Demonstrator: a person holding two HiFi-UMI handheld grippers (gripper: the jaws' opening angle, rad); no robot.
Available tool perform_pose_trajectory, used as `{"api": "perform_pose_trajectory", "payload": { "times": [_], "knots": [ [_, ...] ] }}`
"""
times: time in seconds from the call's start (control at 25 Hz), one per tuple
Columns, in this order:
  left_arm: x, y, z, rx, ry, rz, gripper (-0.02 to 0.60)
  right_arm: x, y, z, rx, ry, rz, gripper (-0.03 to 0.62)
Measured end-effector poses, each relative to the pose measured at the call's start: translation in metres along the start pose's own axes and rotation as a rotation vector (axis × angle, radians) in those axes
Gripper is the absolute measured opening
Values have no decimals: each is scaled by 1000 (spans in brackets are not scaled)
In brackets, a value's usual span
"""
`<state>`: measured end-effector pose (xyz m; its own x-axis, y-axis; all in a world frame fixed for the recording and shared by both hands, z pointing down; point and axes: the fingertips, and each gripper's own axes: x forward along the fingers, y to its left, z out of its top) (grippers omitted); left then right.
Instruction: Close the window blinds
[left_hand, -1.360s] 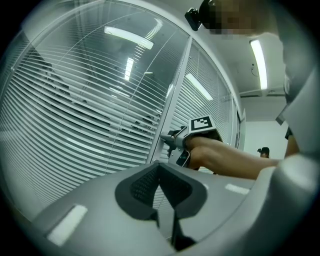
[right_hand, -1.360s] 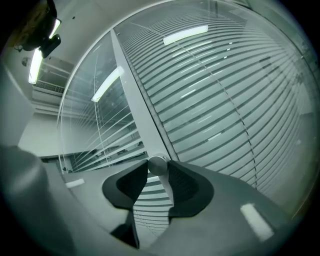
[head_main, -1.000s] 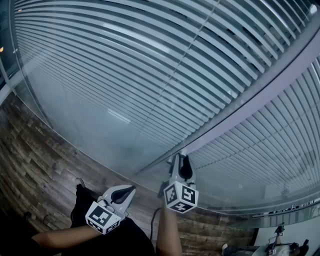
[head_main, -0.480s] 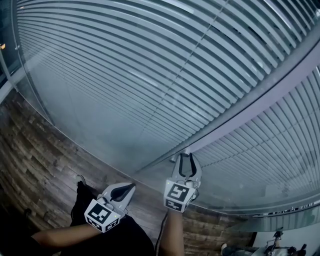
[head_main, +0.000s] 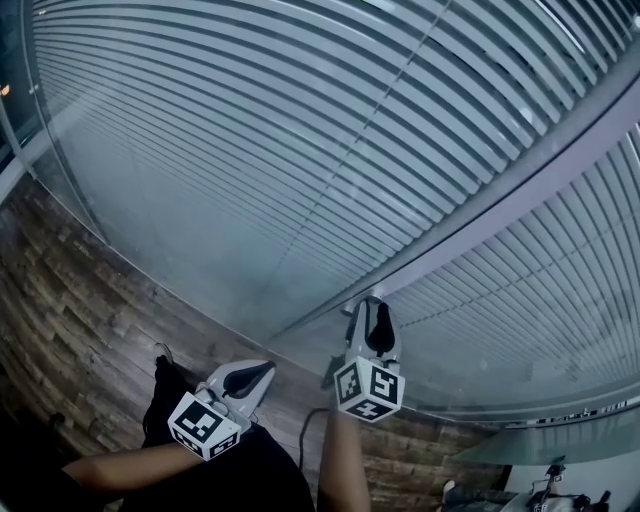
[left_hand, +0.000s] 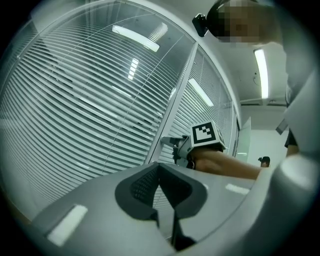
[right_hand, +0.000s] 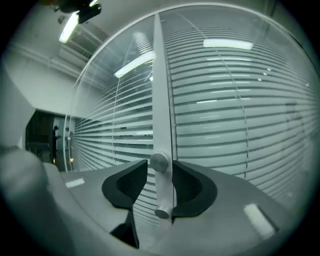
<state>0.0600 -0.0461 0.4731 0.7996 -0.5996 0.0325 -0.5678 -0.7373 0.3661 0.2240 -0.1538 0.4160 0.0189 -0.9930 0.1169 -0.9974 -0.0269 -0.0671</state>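
Note:
Horizontal slat blinds (head_main: 300, 150) hang behind glass, with a grey upright frame bar (head_main: 520, 190) between two panes. On that bar (right_hand: 161, 75) sits a small metal turning handle (right_hand: 161, 187). My right gripper (head_main: 372, 306) is up at the bar, its jaws either side of the handle. They have just opened a little further, and a thin gap shows at the left pad (right_hand: 132, 182). My left gripper (head_main: 266, 370) hangs lower and to the left, shut and holding nothing. From the left gripper view, the right gripper (left_hand: 172, 145) shows against the bar.
Wooden plank floor (head_main: 70, 300) runs along the foot of the glass. The person's dark trousers (head_main: 200, 460) and forearms fill the bottom of the head view. Ceiling lights reflect in the glass (right_hand: 227, 44). A doorway (right_hand: 42, 135) lies far left.
The head view has shifted slightly. Both grippers stay where they were, the right one still at the handle on the bar. The slats look the same.

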Motion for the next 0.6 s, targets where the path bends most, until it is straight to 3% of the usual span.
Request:
{"api": "perform_pose_trajectory", "payload": {
  "times": [0.12, 0.28, 0.44, 0.6],
  "knots": [
    [-2, -3, -3, 1, -11, -14, 0, 2, 5, -4, 158, -36, 15, 141],
    [2, 0, -4, -14, -14, -3, 0, 7, 0, 0, 292, -78, -40, 143],
    [2, 4, -2, -22, -20, 15, 0, 10, -6, 1, 315, -87, -87, 113],
    [2, 10, -5, -33, -22, 34, 0, 12, -9, -1, 239, -84, -73, 131]
  ]
}}
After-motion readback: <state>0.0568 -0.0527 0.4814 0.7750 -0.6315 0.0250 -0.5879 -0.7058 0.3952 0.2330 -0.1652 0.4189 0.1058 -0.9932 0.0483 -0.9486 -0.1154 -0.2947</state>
